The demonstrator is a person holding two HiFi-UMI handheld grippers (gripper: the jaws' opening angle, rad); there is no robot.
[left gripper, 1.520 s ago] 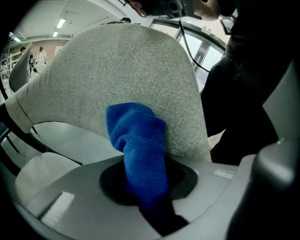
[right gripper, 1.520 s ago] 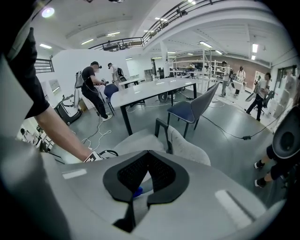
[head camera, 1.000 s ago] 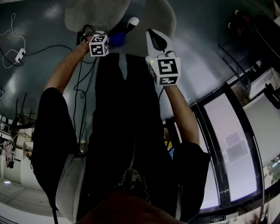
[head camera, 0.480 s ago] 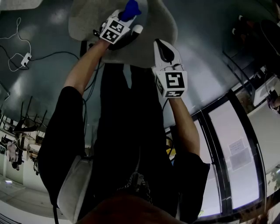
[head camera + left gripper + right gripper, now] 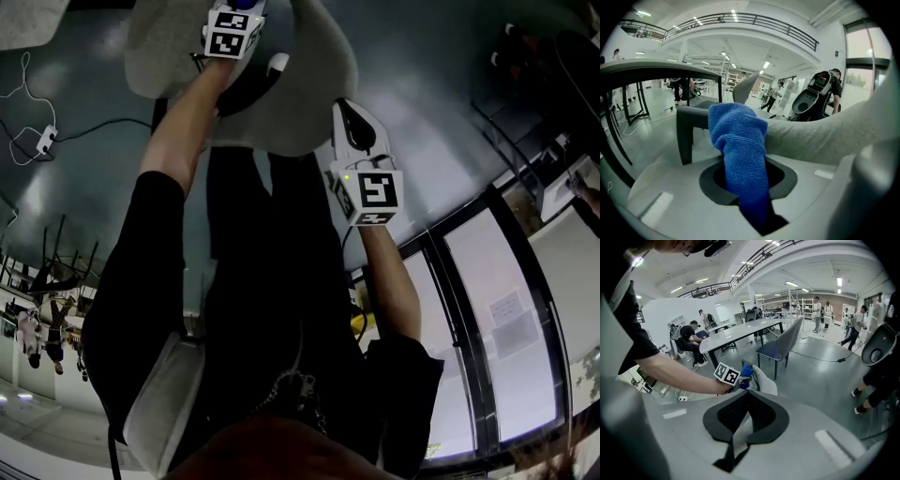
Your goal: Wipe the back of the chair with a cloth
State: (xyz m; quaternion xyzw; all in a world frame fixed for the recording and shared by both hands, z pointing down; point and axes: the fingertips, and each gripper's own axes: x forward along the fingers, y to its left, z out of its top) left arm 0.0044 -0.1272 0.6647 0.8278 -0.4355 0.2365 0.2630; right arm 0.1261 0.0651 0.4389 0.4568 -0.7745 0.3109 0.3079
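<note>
Cloth (image 5: 738, 136), clamped in left gripper (image 5: 745, 183) fingers, lies against chair back (image 5: 305, 98); right gripper (image 5: 742, 423) fingers seemingly pinch its edge.

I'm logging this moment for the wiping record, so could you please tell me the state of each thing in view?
left gripper: shut on the blue cloth.
blue cloth: bunched, standing up from the left gripper, beside the chair back.
right gripper: shut on the chair back's edge.
chair back: gripped at its edge by the right gripper.
</note>
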